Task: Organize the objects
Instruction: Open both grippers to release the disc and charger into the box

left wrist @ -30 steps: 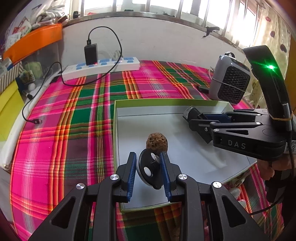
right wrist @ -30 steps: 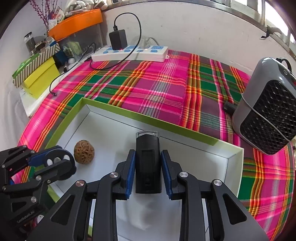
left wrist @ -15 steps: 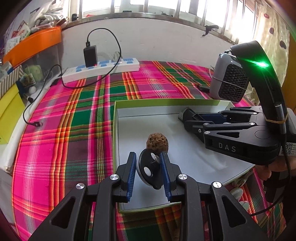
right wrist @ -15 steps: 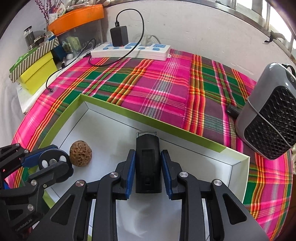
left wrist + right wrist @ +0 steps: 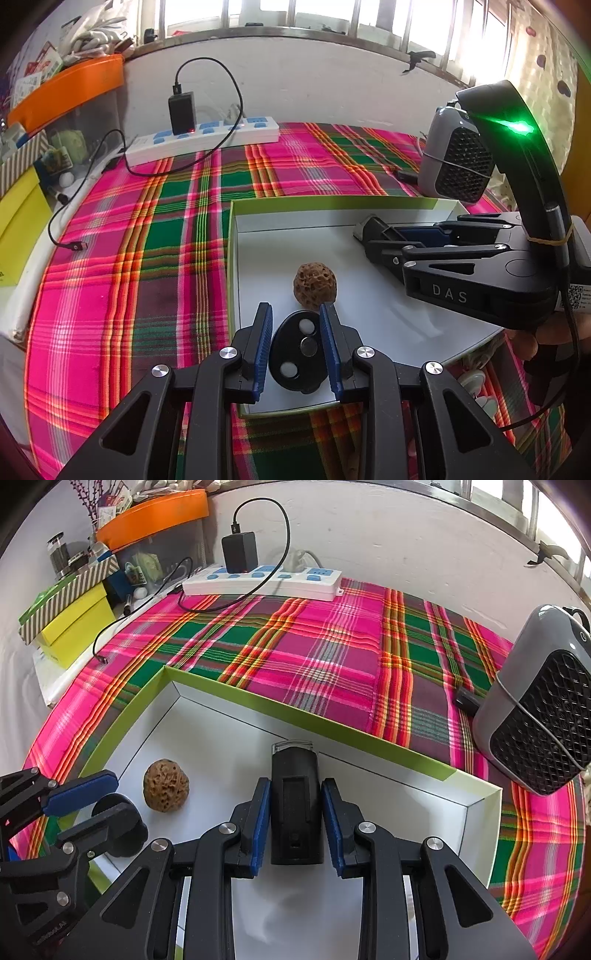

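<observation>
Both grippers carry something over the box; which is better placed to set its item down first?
Probably left: the left gripper holds the black oval device low, inside the white box by the walnut.

Plaid cloth covers the table. A power strip sits by the wall, charger plugged in. Grey heater at right, yellow box left.
</observation>
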`<state>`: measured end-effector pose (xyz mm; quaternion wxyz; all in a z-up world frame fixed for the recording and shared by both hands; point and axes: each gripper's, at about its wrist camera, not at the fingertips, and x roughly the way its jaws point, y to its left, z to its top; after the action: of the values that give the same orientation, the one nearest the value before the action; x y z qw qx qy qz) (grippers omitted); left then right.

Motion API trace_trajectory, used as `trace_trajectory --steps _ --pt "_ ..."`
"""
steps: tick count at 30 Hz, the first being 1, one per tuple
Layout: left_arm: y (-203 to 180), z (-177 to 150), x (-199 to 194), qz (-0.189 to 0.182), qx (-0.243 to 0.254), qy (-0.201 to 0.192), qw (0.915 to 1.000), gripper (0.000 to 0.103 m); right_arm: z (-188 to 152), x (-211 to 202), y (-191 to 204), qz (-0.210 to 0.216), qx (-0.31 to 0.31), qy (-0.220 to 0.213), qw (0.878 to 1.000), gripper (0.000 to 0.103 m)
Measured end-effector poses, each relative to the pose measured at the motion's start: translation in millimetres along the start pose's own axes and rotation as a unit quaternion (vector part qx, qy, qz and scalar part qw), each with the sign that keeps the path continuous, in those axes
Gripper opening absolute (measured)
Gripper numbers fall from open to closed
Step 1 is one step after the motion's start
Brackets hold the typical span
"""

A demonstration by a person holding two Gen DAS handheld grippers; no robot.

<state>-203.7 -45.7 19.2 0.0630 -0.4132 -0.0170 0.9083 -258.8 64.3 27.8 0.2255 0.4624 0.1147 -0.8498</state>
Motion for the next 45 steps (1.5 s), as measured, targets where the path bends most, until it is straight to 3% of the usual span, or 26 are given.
trace_trajectory --steps 14,18,25,32,45 --pt "-0.6 -2.4 -0.9 -0.003 -0.002 0.0 1.0 0.025 -2.0 -3.3 -1.5 0.003 0.014 -0.007 1.0 0.03" --pt "-1.1 -4.5 -3.1 -0.007 -0.003 0.001 1.0 0.027 -1.8 -8.3 -1.9 0.003 0.021 -0.015 1.0 0.036" --pt "-1.8 -5.0 -6.3 -0.011 -0.004 0.001 0.9999 0.032 -4.2 -16.2 -2.1 0.001 0.025 -0.022 0.999 0.038" --pt "-0.7 -7.3 -17.6 -0.009 -0.007 -0.007 0.9999 0.037 -10.9 -30.1 -0.4 0.007 0.03 -0.034 0.999 0.042" --pt "-2.7 -19.9 -46.7 -0.016 -0.014 -0.027 0.9994 0.038 -36.9 -66.3 4.0 0.011 0.036 -0.062 0.997 0.042"
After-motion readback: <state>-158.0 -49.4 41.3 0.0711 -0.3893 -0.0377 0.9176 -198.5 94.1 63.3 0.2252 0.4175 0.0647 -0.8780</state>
